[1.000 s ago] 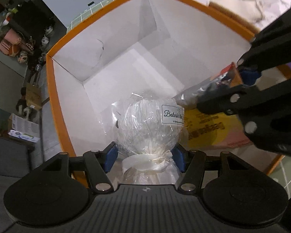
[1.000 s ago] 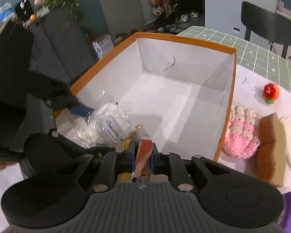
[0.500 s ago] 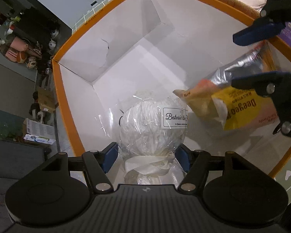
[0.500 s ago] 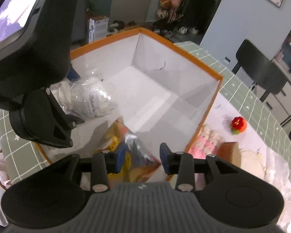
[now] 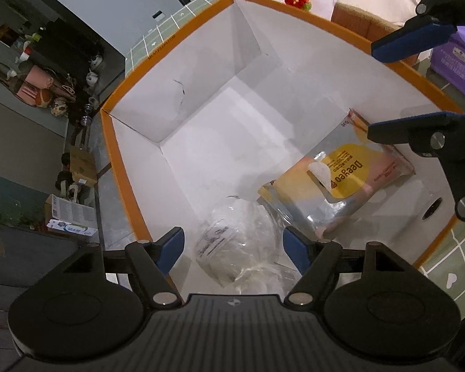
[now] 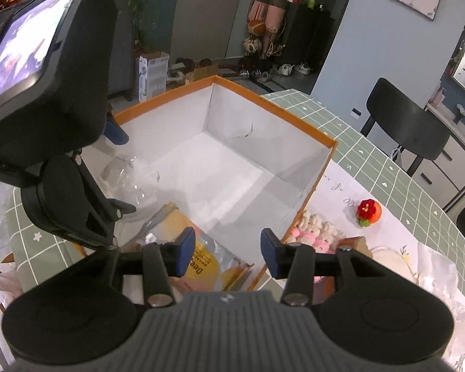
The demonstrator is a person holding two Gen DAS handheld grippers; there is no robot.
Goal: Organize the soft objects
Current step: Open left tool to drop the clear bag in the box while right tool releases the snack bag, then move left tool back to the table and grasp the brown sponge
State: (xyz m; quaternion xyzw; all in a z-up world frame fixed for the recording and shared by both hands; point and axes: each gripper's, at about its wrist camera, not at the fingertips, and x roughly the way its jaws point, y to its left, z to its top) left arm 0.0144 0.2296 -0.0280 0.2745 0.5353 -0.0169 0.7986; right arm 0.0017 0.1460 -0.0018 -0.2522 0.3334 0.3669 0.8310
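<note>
An orange-rimmed white box (image 5: 117, 167) fills both views. A clear bag of white yarn (image 5: 232, 245) lies on its floor at the near wall, under and between the blue pads of my left gripper (image 5: 232, 246), whose jaws are opening and do not press on it. A silver pack with a yellow label (image 5: 341, 179) lies flat on the box floor beside it. My right gripper (image 6: 228, 252) hovers just above that pack (image 6: 201, 266), jaws opening, with nothing between the pads. In the right wrist view the left gripper (image 6: 119, 170) straddles the bag (image 6: 130, 179).
Beyond the box's right wall (image 6: 263, 136) on the green gridded tablecloth lie a pink and white crochet piece (image 6: 313, 235), a brown cushion (image 6: 356, 245), a red knitted fruit (image 6: 369, 212) and a purple pack (image 5: 458, 65). A black chair (image 6: 409, 121) stands behind the table.
The left jaws widened and the yarn bag dropped from them onto the box floor. The right jaws let go of the yellow-labelled pack, which now lies flat, and that gripper drew up and back.
</note>
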